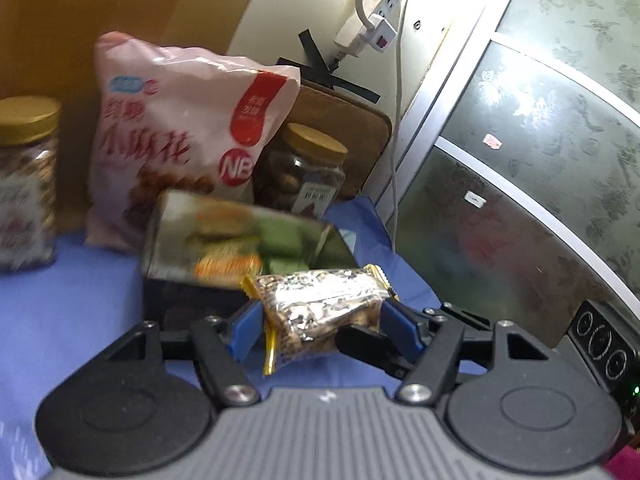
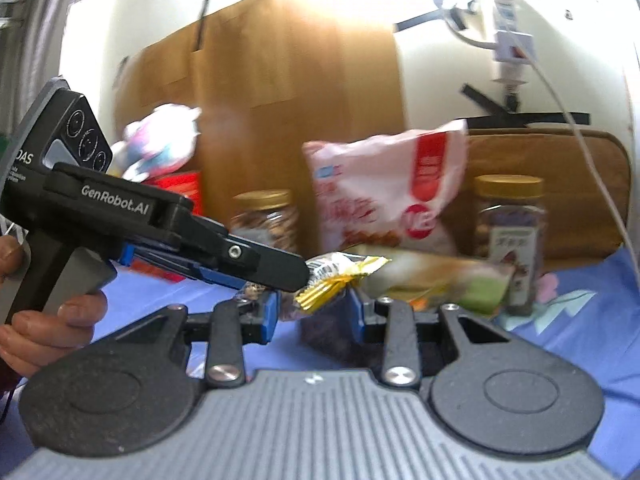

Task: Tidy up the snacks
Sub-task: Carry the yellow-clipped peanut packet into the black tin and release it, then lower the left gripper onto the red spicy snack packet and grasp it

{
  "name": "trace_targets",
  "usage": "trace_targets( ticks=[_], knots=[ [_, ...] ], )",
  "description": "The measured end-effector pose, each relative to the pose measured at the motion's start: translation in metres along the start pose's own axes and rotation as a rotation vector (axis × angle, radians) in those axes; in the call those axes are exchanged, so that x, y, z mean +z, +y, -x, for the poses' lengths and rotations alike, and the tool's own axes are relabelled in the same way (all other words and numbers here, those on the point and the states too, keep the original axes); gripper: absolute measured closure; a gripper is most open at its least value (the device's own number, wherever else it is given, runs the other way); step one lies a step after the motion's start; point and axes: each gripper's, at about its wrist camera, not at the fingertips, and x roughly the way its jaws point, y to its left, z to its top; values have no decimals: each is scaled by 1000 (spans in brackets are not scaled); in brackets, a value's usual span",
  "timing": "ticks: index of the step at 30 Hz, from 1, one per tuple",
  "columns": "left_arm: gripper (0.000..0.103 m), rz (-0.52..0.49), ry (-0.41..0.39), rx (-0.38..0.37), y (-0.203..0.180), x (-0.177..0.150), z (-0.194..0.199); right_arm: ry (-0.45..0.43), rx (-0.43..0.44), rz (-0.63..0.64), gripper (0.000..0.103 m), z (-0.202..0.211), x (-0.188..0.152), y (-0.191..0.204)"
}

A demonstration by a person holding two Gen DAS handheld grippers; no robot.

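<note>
My left gripper (image 1: pixel 320 328) is shut on a small snack packet (image 1: pixel 320 308) with clear wrap and gold ends, held above the blue cloth. The right wrist view shows the same packet (image 2: pixel 340 274) in the left gripper's fingers (image 2: pixel 280 268), just over my right gripper (image 2: pixel 314 312). The right jaws stand apart around the packet's lower part; whether they touch it is unclear. A dark rectangular tin (image 1: pixel 240 240) with pictured biscuits lies just beyond.
A pink snack bag (image 1: pixel 180 132) stands behind the tin, with gold-lidded jars left (image 1: pixel 26 184) and right (image 1: pixel 302 172). A cardboard box (image 2: pixel 280 92) and brown board (image 2: pixel 560 184) stand at the back. A window frame (image 1: pixel 460 100) is at right. Power strip cable (image 1: pixel 396 120) hangs down.
</note>
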Motion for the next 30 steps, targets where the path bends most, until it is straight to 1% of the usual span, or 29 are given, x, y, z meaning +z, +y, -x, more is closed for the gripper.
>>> trace_targets(
  ticks=[3,4,5,6,7,9,10,13,16,19,21,23,27,30],
  knots=[
    [38,-21,2,11,-1,20,-28,-10,-24,-49,65,-12,7,-25],
    [38,-28,3,21,-1,25,-38,-8,-50,-61,63,-23,9,-38],
    [38,-28,7,28,1,28,-46,-8,-50,-61,63,-23,9,-38],
    [37,-18,15,35,4,31,-56,-7,-76,-51,61,-27,8,-41],
    [37,-5,27,41,6,33,-63,0,-110,-33,53,-32,7,-43],
    [36,26,41,41,12,32,-71,-4,-192,0,42,-37,2,-45],
    [36,36,42,39,13,30,-71,-12,-208,5,42,-36,-2,-47],
    [36,41,20,37,14,28,-59,-17,-212,-3,42,-29,-5,-50],
    [36,52,-13,25,14,24,-32,-55,-216,-11,42,-18,0,-46],
    [36,52,-47,35,16,10,4,-67,-162,-53,42,-1,1,-39],
    [36,74,-49,51,23,-7,25,-37,-91,-82,42,7,-5,-31],
    [36,108,-29,70,31,-25,39,18,-26,-107,42,10,-14,-19],
    [36,186,35,115,49,-63,51,165,91,-164,42,5,-37,9],
    [36,259,64,92,62,-83,53,260,134,-157,42,-3,-49,29]
  ],
)
